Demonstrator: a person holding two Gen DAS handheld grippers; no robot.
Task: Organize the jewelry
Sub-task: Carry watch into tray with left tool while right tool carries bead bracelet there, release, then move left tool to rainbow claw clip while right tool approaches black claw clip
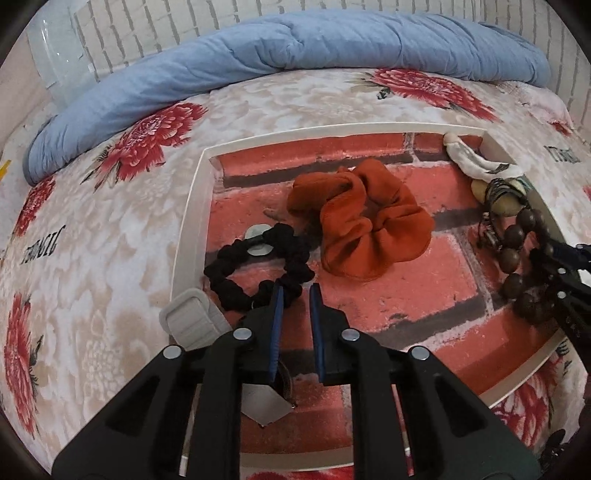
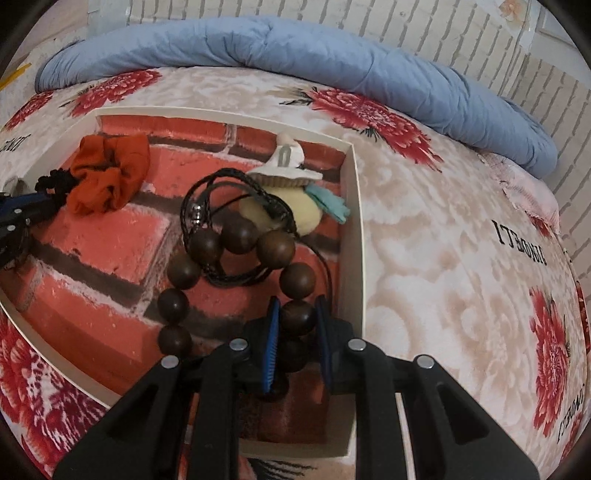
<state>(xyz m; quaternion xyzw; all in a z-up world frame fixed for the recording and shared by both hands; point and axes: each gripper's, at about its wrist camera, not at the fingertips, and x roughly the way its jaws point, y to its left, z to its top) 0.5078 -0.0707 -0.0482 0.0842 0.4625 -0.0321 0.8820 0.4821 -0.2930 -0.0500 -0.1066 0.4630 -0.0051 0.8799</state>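
Two hand-held grippers reach into a shallow white tray (image 1: 188, 206) lined with a red brick pattern. Seen from the left wrist, the left gripper (image 1: 296, 291) sits low at 6 o'clock, its blue-padded fingers spread a little with nothing between them, the left tip touching a black scrunchie (image 1: 258, 266). An orange scrunchie (image 1: 362, 225) lies just beyond, toward 12 o'clock. A grey strap (image 1: 194, 319) lies over the tray's near-left rim.

From the right wrist, the right gripper (image 2: 298, 314) pinches one bead of a brown bead bracelet (image 2: 240, 232), which loops toward 11 o'clock near the tray's right wall. A black braided cord (image 2: 221, 184) tangles over the beads. Beyond it, at 12 o'clock, sit a pale round stone (image 2: 295, 216), a white shell-like piece (image 2: 288, 162) and a teal tassel (image 2: 328, 203).

The tray rests on a bedspread (image 2: 424, 258) printed with large red flowers on cream. A rolled blue quilt (image 2: 295, 51) runs along the far edge, against a white brick-pattern wall (image 2: 369, 18).
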